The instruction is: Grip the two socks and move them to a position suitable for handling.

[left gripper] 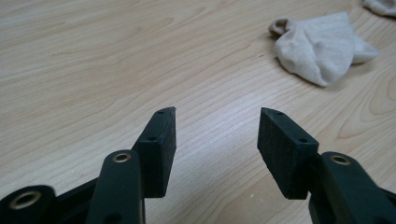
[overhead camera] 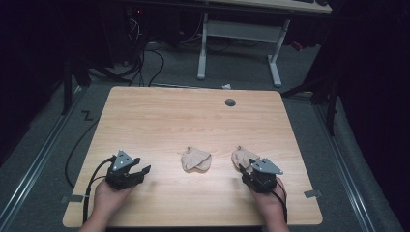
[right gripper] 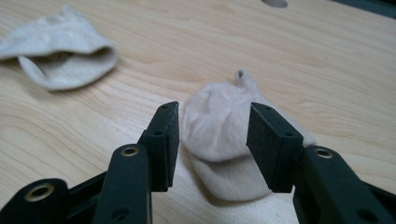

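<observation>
Two small beige socks lie crumpled on the wooden table (overhead camera: 193, 121). The middle sock (overhead camera: 196, 158) (left gripper: 322, 46) (right gripper: 56, 46) rests right of my left gripper (overhead camera: 141, 164) (left gripper: 217, 112), whose jaws stand wide over bare wood with nothing between them. The right sock (overhead camera: 241, 155) (right gripper: 219, 126) lies just ahead of my right gripper (overhead camera: 245, 168) (right gripper: 212, 109). It shows in the gap between those open jaws, and the pads do not press on it. A corner of the right sock (left gripper: 383, 5) peeks in at the top right of the left gripper view.
A round cable hole (overhead camera: 230, 102) (right gripper: 275, 2) sits near the table's far edge. Behind the table, a white desk frame (overhead camera: 239, 34) stands on grey floor with cables (overhead camera: 145, 58). Wide bare wood stretches across the far half.
</observation>
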{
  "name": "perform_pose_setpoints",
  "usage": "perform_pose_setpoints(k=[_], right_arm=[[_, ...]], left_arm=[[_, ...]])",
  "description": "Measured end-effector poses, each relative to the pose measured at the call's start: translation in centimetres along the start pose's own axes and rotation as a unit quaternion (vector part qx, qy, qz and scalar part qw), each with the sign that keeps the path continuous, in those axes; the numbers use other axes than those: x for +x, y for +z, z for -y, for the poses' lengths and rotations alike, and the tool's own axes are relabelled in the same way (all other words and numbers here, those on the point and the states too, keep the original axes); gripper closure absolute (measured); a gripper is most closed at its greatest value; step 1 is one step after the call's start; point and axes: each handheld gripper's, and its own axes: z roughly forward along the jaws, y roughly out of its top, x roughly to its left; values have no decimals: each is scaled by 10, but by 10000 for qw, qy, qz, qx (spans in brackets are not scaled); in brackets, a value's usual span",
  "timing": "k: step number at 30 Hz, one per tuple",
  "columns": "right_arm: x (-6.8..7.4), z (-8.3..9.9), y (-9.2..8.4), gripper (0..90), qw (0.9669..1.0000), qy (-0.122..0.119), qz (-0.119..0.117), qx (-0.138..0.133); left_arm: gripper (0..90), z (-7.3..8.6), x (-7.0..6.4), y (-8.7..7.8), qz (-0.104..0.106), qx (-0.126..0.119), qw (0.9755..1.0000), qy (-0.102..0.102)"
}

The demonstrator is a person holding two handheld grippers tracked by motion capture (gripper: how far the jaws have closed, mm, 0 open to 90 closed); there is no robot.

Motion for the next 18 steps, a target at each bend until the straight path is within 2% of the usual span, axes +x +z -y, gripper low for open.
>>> perform_pose_setpoints(k=[6,10,15,18], right_arm=[[0,2,1,576,9998,-59,-171,49],[-5,3,-2,582,9997,26,-244,50],[-7,2,-1,592,9997,42,-247,61],[-8,-1,1,601,9997,-2,-242,51]], left_arm=[[476,-2,-3,6,9,-2,10000,47],[476,-2,-6,11,60,73,9999,98],[475,-1,-9,10,71,100,9998,157],[475,0,-7,7,86,95,9999,105]])
